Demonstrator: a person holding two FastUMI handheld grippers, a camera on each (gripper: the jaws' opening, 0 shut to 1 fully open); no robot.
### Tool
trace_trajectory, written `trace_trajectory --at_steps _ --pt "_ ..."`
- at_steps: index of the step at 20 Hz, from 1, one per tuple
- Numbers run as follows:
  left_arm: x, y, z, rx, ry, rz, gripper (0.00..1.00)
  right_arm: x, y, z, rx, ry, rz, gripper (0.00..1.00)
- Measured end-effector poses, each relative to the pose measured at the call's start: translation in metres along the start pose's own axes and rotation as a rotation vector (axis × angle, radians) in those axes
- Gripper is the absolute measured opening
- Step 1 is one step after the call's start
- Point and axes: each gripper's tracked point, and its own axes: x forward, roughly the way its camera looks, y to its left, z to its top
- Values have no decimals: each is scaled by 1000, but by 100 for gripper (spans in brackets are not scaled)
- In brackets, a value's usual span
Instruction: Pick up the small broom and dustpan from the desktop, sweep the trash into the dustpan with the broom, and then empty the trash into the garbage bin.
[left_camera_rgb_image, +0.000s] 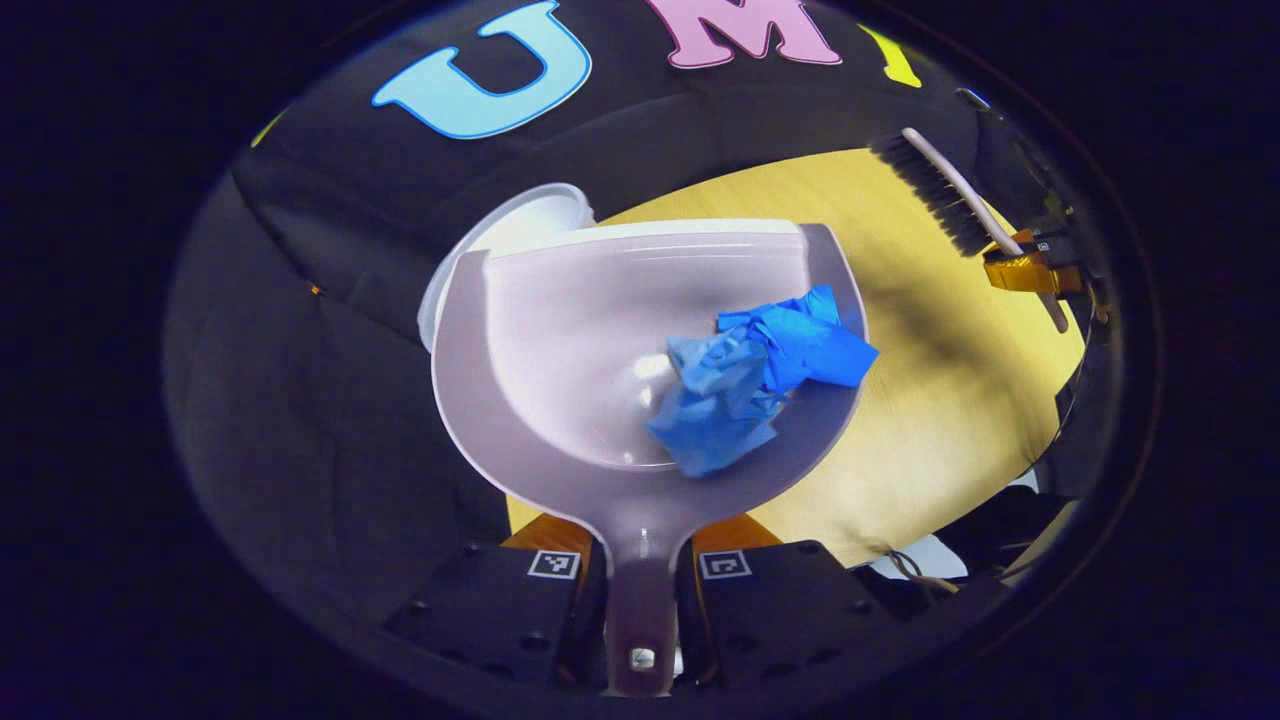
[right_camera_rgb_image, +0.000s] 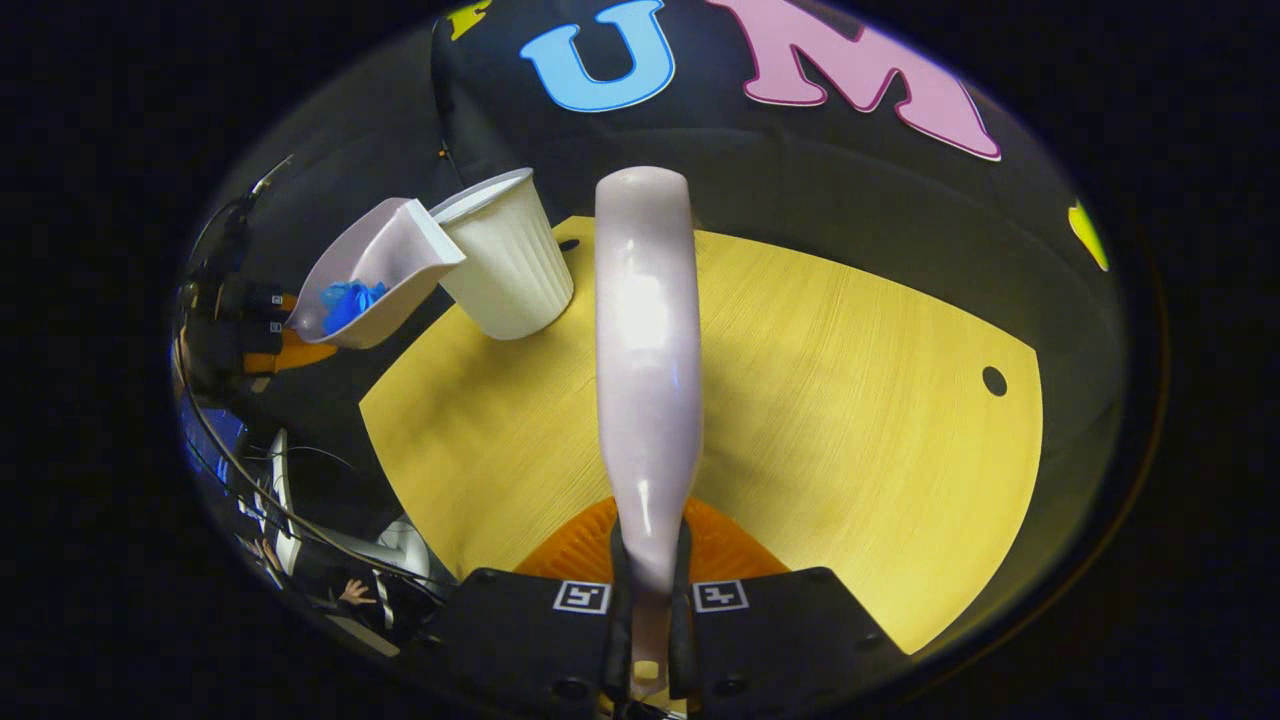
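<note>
— Yellow desk (right_camera_rgb_image: 860, 420) under black cloth; where are the tools?

— Both are raised above it. Left tool (left_camera_rgb_image: 640, 590) is clenched on the handle of one dustpan (left_camera_rgb_image: 560, 330), held off the desk with its front lip at the rim of one white garbage bin (right_camera_rgb_image: 505, 260).

— And the trash?

— One crumpled blue wad (left_camera_rgb_image: 750, 375), lying inside the dustpan.

— The right one?

— Right tool (right_camera_rgb_image: 648, 600) is clamped on the handle of one small broom (right_camera_rgb_image: 645, 340), pointing forward over the desk.

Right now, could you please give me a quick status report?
Left hand-held gripper shut on pale plastic dustpan; right shut on broom. Crumpled blue paper in pan, beside white ribbed bin. Nothing blocking.
</note>
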Motion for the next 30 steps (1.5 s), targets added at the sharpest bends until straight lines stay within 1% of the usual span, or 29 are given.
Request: trace_trajectory --at_steps 2,4,7,10,14,18,19,20,22,24,26,27,28,30 --pt "-8 -6 18 5 -15 7 27 -4 2 -1 3 6 -5 15" --pt "-5 14 28 7 -29 35 27 -1 6 1 -3 3 -12 15" --pt "0 55 47 21 -42 89 27 -2 4 0 5 -6 -5 15" --pt "6 99 69 51 -38 165 27 1 6 -4 13 -3 -11 15" --pt "10 164 89 116 4 286 27 0 10 -2 19 12 -21 15" --pt "32 202 93 247 100 367 27 1 10 0 19 26 -26 15" --pt "18 195 93 271 117 382 27 0 11 0 24 28 -26 15" --pt "15 194 95 284 137 393 27 0 11 0 26 30 -30 15" --pt "13 204 95 344 165 431 27 1 11 -1 23 35 -34 15" --pt "7 213 92 438 204 481 27 1 11 -1 23 42 -37 15" --pt "-3 225 97 575 234 544 28 1 10 -1 26 45 -42 15" --pt "-9 229 101 627 241 573 27 1 11 -2 26 45 -43 15" --pt "-14 229 105 662 248 587 28 2 10 -2 27 47 -44 15" --pt "-9 230 107 722 249 614 27 2 10 -2 26 52 -41 15"
